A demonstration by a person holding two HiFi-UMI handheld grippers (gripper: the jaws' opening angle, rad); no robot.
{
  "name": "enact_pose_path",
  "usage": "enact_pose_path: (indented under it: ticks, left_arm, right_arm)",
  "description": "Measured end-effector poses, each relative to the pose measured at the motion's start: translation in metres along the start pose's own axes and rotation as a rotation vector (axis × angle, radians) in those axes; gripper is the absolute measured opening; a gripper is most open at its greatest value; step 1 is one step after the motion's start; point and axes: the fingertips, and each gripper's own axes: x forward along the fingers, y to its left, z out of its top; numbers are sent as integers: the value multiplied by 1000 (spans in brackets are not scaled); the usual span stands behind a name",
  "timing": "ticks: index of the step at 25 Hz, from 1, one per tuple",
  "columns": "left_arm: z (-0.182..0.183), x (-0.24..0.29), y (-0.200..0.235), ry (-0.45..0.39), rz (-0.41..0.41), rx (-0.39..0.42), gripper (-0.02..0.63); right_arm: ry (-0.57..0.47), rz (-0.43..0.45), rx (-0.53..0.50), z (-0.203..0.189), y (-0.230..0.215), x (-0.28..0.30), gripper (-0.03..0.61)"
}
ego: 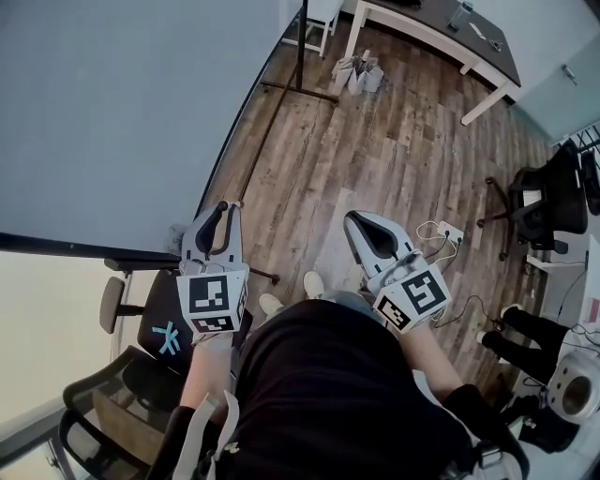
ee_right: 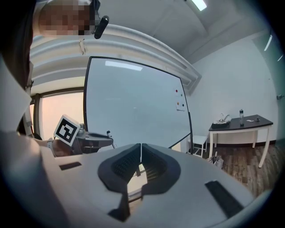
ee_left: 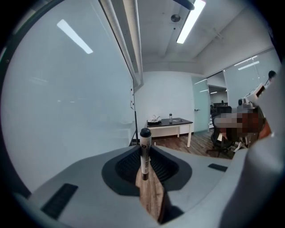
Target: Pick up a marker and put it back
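Observation:
A black-capped marker with a white barrel stands upright between the jaws of my left gripper, which is shut on it. In the head view that left gripper sits by the lower edge of the big whiteboard, jaws pointing away from me. My right gripper hangs over the wooden floor to the right, apart from the board. Its jaws are shut with nothing between them. The right gripper view also shows the left gripper at its left, the marker poking up from it in front of the whiteboard.
A dark-topped desk stands at the far end of the room, with a bag on the floor near it. A black office chair is at the right, another chair at my lower left. Cables and a power strip lie on the floor.

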Motion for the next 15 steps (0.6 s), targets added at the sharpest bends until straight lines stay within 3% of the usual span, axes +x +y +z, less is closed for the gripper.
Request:
enact_pose_path:
  ticks: [15]
  left_arm:
    - [14, 4, -90, -92, -290, -13, 72]
  right_arm:
    - [-12, -108, 8, -4, -14, -50, 18]
